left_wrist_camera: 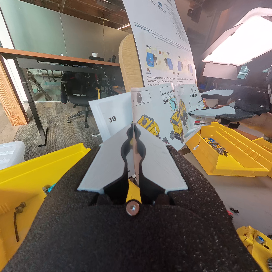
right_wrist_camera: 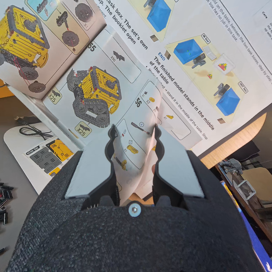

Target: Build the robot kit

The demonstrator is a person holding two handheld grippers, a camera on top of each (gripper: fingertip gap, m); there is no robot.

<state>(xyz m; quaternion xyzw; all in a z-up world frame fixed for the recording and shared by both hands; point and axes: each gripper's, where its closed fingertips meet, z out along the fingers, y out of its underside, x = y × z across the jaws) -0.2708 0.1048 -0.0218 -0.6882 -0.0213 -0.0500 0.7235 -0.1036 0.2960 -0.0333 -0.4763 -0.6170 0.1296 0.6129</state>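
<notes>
An open building booklet (left_wrist_camera: 159, 111) with pictures of a yellow vehicle is held upright above the table. My left gripper (left_wrist_camera: 133, 126) is shut on the booklet's lower edge, the sheet pinched edge-on between its jaws. My right gripper (right_wrist_camera: 134, 126) is open, with a loose curling page of the booklet (right_wrist_camera: 94, 88) lying between its fingers. It also shows in the left wrist view (left_wrist_camera: 195, 104), coming in from the right with its jaws apart around the page's right edge.
A large printed instruction sheet (left_wrist_camera: 161, 44) stands behind the booklet and also shows in the right wrist view (right_wrist_camera: 191, 44). Yellow bins sit at the left (left_wrist_camera: 36, 169) and right (left_wrist_camera: 242, 166), the right one holding small parts (left_wrist_camera: 216, 145). A sticker sheet (right_wrist_camera: 48, 157) and black parts (right_wrist_camera: 5, 195) lie on the table. Left tips to right tips: about 25 centimeters.
</notes>
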